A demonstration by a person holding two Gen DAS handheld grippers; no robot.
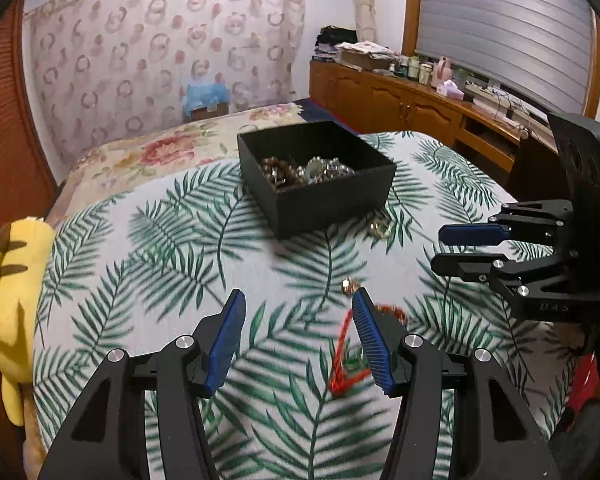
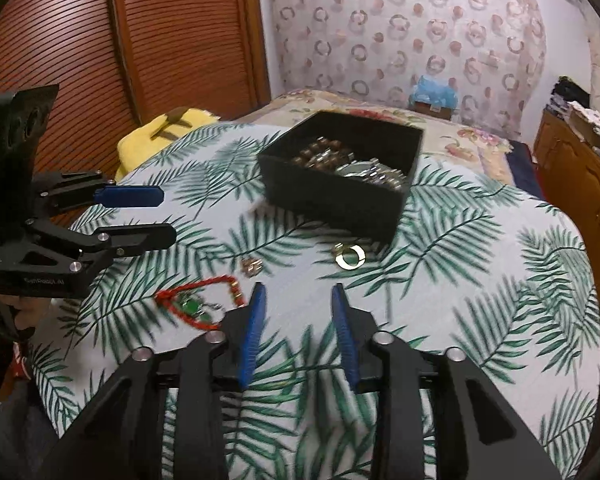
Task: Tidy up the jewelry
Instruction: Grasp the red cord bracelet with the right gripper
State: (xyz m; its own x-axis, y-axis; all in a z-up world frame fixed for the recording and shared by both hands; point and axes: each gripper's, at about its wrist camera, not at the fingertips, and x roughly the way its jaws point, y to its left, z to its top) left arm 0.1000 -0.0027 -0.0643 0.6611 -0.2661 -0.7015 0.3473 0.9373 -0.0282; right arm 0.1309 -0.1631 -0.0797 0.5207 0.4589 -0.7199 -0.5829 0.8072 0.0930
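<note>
Surface: a white cloth printed with green palm leaves (image 1: 180, 248) is spread over a rounded bed or cushion; all the jewelry is laid on it.
Box: a black, open, square cardboard box (image 1: 332, 200) is set at the far middle of the cloth, already part-filled with brown beads and silver-toned pieces (image 2: 352, 168).
Loose pieces: a red beaded cord with a green pendant (image 2: 196, 304) is seen near and left; a small gold-toned cluster (image 2: 251, 266) lies between it and the box; a flat gold ring-shaped piece (image 2: 350, 258) lies just beside the box's near corner.
Left gripper (image 1: 298, 336): its blue-padded fingers are spread wide and nothing is held; the red cord lies just by its right fingertip.
Right gripper (image 2: 298, 322): its fingers are parted moderately and nothing is held; it is poised over the cloth short of the gold ring-shaped piece.
Step judged: collection into the box is part done, with three pieces left outside.
Next move: a descent onto one loose piece, a closing on thin material against soft cloth, then a lift over the box wall.
Hard to make out: motion blur smears the red cord and the small cluster; the box's contents cannot be told apart singly, and part of the cord is hidden behind the left finger.
</note>
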